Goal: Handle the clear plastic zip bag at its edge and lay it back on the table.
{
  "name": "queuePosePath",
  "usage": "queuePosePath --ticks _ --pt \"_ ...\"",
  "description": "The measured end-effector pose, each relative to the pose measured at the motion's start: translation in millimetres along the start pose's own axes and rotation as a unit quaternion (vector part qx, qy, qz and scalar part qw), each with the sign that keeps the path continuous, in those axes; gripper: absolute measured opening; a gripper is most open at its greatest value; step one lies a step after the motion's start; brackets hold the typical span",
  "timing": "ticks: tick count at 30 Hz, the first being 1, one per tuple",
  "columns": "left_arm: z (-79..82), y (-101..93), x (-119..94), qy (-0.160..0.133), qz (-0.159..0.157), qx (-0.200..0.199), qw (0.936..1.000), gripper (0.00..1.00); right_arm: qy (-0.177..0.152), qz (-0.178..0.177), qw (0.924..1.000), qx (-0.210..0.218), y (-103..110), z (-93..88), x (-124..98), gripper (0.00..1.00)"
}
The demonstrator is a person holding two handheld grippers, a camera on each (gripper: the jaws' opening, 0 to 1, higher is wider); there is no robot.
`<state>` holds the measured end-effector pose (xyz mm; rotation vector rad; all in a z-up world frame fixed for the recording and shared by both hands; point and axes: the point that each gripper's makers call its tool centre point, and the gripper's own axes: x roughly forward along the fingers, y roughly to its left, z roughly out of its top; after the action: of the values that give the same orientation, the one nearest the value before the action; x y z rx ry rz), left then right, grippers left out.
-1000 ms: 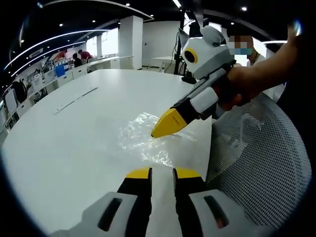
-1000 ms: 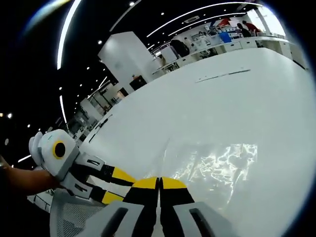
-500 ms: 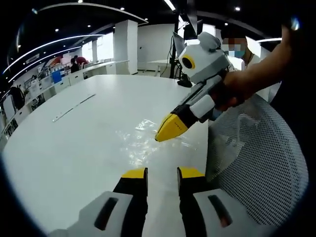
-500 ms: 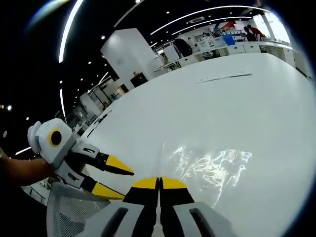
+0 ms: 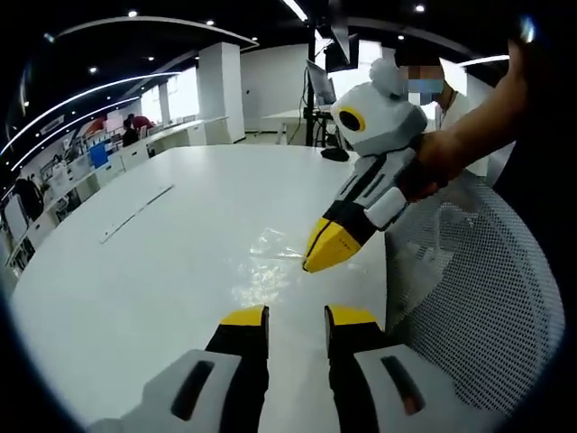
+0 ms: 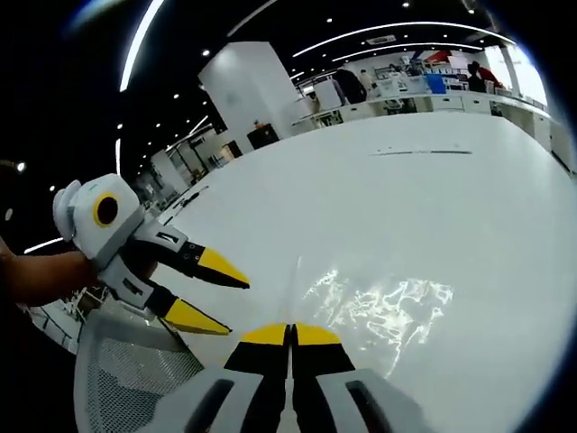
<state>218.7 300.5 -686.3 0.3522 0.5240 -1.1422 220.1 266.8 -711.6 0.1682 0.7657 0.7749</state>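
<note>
The clear zip bag (image 5: pixel 263 263) lies crumpled and shiny on the white table (image 5: pixel 126 271), just ahead of my left gripper (image 5: pixel 297 316), whose yellow-tipped jaws stand open and apart from it. My right gripper (image 5: pixel 326 248) reaches in from the right, held by a hand (image 5: pixel 431 158), shut with its tip at the bag's near edge. In the right gripper view my right gripper (image 6: pixel 290 334) is shut, a thin edge of film running up from its tips to the bag (image 6: pixel 383 302). My left gripper (image 6: pixel 212 293) hovers open at the left, above the table edge.
A white mesh chair back (image 5: pixel 473 289) stands against the table's near edge, also the mesh chair back (image 6: pixel 135 370) in the right gripper view. A thin groove (image 5: pixel 135 200) crosses the tabletop farther off. Desks, a pillar and people fill the office behind.
My left gripper's jaws have spread wider. The right gripper's tip has drifted right and toward the table edge, staying shut at the bag's edge.
</note>
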Motion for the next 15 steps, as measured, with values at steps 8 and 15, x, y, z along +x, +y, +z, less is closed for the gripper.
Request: queuePosePath --ticks 8,15 --pt "13.8 9.9 0.4 -0.001 -0.009 0.035 0.9993 0.23 0.013 0.0 0.9996 -0.026 1.5 -3.8 -0.8 0.0" --pt "21.4 18.1 2.8 0.004 -0.021 0.065 0.9977 0.24 0.028 0.005 0.9983 -0.052 8.7 -6.7 0.1 0.0"
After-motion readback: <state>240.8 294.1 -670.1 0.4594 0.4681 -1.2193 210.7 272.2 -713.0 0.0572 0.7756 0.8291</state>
